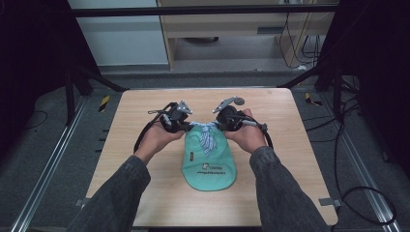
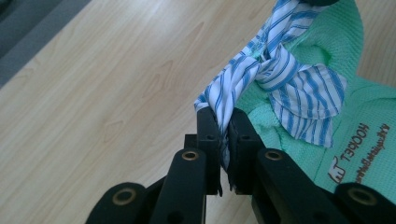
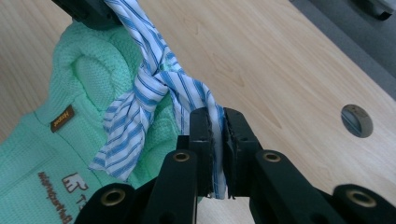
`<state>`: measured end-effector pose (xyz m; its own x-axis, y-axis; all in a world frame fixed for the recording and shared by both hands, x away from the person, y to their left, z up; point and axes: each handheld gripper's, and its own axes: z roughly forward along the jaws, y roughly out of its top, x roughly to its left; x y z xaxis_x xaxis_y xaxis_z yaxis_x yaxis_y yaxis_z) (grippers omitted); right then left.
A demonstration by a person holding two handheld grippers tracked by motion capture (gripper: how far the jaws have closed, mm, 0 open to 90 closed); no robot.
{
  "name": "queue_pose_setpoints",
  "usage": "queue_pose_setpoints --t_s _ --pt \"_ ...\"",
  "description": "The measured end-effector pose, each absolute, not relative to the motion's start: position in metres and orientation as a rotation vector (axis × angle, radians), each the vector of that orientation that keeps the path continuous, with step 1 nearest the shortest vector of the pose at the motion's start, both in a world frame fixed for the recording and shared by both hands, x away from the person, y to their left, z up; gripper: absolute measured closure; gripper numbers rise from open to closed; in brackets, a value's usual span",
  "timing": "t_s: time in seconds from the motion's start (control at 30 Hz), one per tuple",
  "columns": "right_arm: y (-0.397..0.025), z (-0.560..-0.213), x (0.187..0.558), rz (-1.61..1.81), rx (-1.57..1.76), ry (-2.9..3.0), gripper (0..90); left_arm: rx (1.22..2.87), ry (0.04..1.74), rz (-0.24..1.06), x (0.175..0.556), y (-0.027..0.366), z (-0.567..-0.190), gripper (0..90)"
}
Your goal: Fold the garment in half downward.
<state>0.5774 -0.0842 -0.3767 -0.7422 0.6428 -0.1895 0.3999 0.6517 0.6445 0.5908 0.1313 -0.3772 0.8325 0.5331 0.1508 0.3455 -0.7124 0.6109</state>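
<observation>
A mint green cloth bag (image 1: 209, 166) (image 2: 364, 135) (image 3: 42, 140) lies on the wooden table (image 1: 145, 116), its neck gathered by a blue-and-white striped ribbon (image 1: 207, 135) (image 2: 280, 79) (image 3: 149, 88) tied in a knot. My left gripper (image 1: 186, 126) (image 2: 223, 135) is shut on one ribbon end, left of the knot. On the knot's other side my right gripper (image 1: 217, 126) (image 3: 215, 135) is shut on the other end. The ribbon runs taut from each pair of jaws to the knot. A loose striped tail hangs over the bag.
Bare wood lies around the bag on all sides. A round metal insert (image 3: 357, 120) sits in the tabletop near the right edge. Metal rails (image 1: 48, 169) run along the floor beside the table, with cables (image 1: 348, 159) at the right.
</observation>
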Motion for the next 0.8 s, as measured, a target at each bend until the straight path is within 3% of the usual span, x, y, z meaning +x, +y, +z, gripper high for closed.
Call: queue_pose_setpoints --t_s 0.5,0.8 --pt "-0.093 -0.364 0.583 0.833 0.836 2.416 82.9 2.428 0.614 0.468 0.605 0.118 -0.362 85.0" --pt "-0.097 -0.369 0.573 0.849 0.811 2.398 82.7 2.419 0.57 0.506 0.587 0.117 -0.362 84.5"
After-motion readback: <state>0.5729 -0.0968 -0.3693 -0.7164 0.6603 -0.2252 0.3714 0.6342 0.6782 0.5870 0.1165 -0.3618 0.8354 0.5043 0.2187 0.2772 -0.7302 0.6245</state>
